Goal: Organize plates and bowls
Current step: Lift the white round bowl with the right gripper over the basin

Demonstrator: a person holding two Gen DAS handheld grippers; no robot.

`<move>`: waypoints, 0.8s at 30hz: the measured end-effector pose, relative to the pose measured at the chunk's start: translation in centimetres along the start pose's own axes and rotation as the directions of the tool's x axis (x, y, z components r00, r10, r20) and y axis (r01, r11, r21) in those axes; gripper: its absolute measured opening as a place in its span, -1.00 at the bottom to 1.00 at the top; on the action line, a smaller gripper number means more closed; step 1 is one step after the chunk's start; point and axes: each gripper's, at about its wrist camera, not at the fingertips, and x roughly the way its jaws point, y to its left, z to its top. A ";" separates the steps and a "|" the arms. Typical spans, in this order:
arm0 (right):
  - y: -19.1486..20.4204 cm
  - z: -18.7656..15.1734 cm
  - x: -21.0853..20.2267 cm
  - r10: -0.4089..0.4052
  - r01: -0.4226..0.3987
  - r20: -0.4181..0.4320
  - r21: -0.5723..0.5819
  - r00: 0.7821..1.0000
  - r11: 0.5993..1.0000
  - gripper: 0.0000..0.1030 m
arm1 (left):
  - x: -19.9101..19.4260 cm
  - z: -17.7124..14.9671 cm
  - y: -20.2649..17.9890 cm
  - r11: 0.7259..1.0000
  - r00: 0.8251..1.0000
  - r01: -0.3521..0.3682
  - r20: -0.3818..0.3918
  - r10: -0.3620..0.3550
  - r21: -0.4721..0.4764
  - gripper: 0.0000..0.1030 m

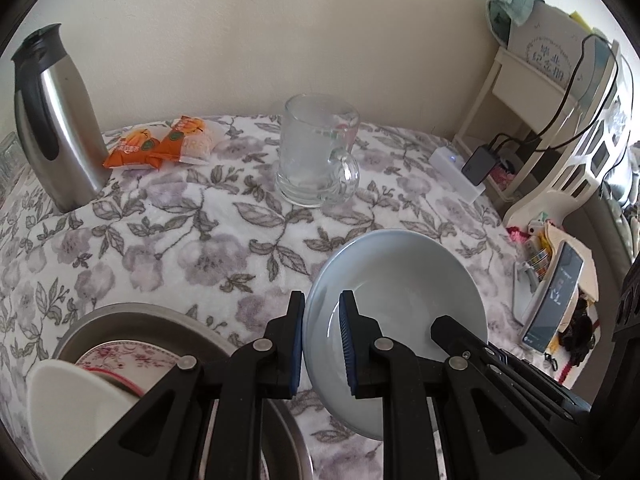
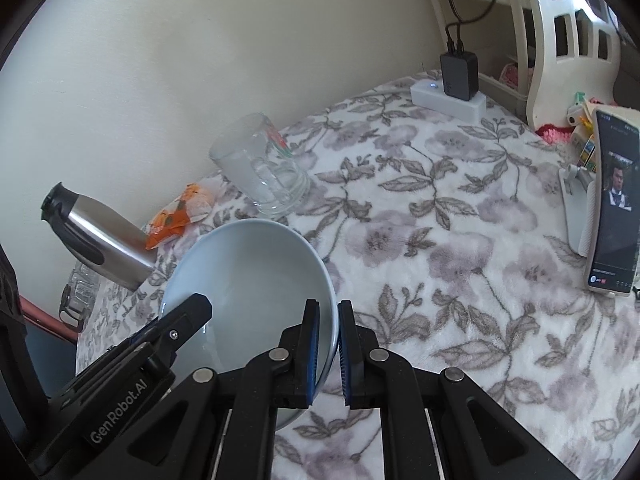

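Pale blue bowl held over the flowered surface by both grippers

The left gripper [image 1: 322, 344] pinches the bowl [image 1: 404, 280] at its left rim, one of its fingers [image 1: 349, 344] inside and one outside; the right gripper [image 2: 329, 350] is clamped on the opposite rim (its tip pokes into the left view). The bowl hangs tilted above the floral cloth [image 1: 180, 240]. Just left of it sits a metal basin [image 1: 132, 316] holding a patterned plate [image 1: 128, 354]. Beyond stand a glass mug [image 1: 316, 152], a steel flask [image 1: 52, 116] and orange snack packets [image 1: 156, 144].
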 end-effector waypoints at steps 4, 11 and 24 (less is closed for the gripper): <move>1.2 -0.1 -1.6 0.006 -0.005 0.024 -0.012 1.000 1.000 -0.80 | -1.7 0.1 0.5 1.000 1.000 0.009 0.020 -0.009 -0.008 -0.65; 3.5 -0.6 -4.1 0.020 -0.017 0.056 -0.047 0.998 0.999 -0.80 | -5.1 0.1 1.6 1.000 0.998 0.016 0.065 -0.015 -0.022 -0.65; 8.2 -2.3 -6.9 0.048 -0.038 0.078 -0.132 0.996 0.991 -0.79 | -9.6 -0.8 5.5 0.991 0.992 0.065 0.116 -0.051 -0.115 -0.65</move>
